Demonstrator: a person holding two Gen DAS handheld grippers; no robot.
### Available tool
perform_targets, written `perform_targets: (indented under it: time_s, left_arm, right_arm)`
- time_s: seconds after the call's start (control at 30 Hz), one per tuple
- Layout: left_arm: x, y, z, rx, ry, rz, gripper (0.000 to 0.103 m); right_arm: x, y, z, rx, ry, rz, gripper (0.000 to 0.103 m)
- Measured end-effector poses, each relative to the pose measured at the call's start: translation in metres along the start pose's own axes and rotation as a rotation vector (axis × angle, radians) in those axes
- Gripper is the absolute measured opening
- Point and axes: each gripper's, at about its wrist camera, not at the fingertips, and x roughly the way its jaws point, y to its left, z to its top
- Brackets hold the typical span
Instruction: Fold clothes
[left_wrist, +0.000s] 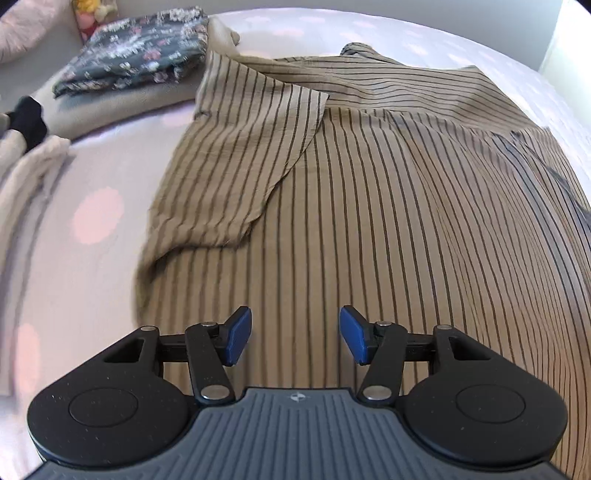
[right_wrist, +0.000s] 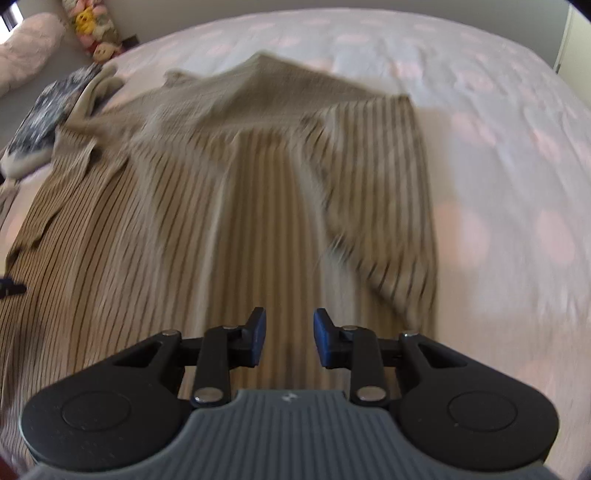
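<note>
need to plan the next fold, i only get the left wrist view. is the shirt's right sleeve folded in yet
Observer: Yes, the right sleeve lies folded over the striped shirt, though that view is blurred.
Operator: what's the right gripper doing
Observer: The right gripper is open and empty above the shirt's near part.
Operator: anything past the shirt's right edge
Observer: Only the dotted bedsheet shows there.
</note>
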Motion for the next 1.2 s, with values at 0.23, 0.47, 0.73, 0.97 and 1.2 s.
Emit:
perform_targets:
  time_s: [0.23,0.47,0.73,0.97,1.2]
  left_arm:
    - [-0.051,0.031,-0.039,0.079,0.084,0.016,0.052]
    - [-0.051,0.064,-0.083,0.098,0.197,-0.032,0.051]
    - [-0.045,0.096,-0.128,0.117,0.316,-0.099,0.050]
    - [-0.027,0.092,-0.130,0.123,0.337,-0.152,0.022]
    - [-0.053,0.094,-0.120,0.096,0.279,-0.192,0.000]
  right_arm:
    - [-0.023,0.096,-0.077,-0.162,0.062,0.058,0.040]
    - [-0.044,0.203,-0.137,-0.309,0.020,0.208,0.042]
    - [-0.046,0.265,-0.168,-0.303,0.027,0.283,0.044]
    - [-0.048,0.252,-0.178,-0.192,0.022,0.245,0.045]
    - [-0.048,0.204,-0.182,-0.062,0.006,0.187,0.047]
